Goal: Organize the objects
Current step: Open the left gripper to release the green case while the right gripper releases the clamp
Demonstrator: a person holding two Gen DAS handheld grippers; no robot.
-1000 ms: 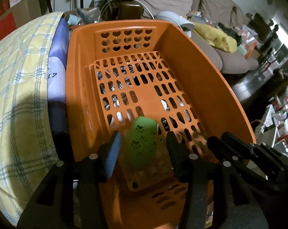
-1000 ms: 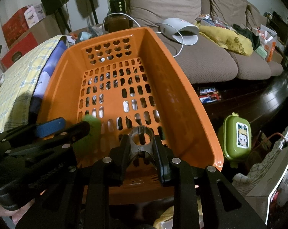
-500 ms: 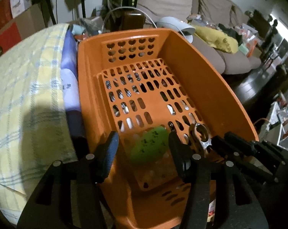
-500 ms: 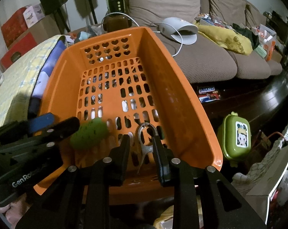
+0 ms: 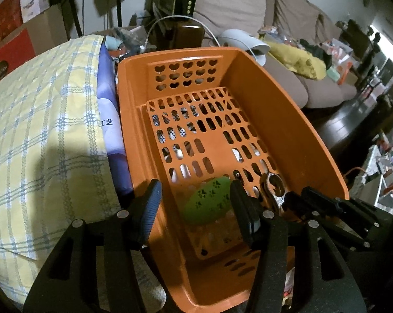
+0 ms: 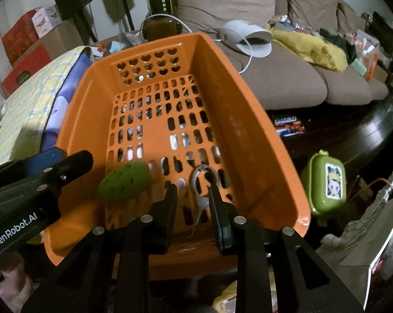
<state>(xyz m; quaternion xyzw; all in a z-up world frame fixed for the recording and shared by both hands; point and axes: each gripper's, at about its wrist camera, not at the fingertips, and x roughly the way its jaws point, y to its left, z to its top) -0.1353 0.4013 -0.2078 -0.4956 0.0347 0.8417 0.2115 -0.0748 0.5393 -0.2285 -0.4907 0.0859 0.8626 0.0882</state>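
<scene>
Nearest to the cameras, both tongs point down into the near end of an orange basket (image 6: 259, 140). The left tongs (image 5: 193, 198) stand about half open and hold nothing; the green toy (image 5: 209, 203) lies free on the basket floor between and below the fingers, so it seems already put in its place. The right tongs (image 6: 192, 195) are narrowly open around a metal opener (image 6: 203, 190). Its ring end rests on the slotted floor and its handle leans up between the fingers; whether the pads press on it the pictures do not show clearly. Probably the person is about to leave it beside the toy. The rest of the basket floor is bare, so there is room for more things. Just left of the basket lie a blue cushion (image 5: 110, 114) and a yellow checked cloth (image 5: 45, 130), which press against its wall. To the right, outside the basket and lower, stands a green box (image 6: 324, 182), perhaps the next thing to collect; the high basket wall stands between it and the tongs. Farther back is a sofa (image 6: 282, 83) crowded with a white device (image 6: 248, 39) and a yellow towel (image 6: 311, 47).
</scene>
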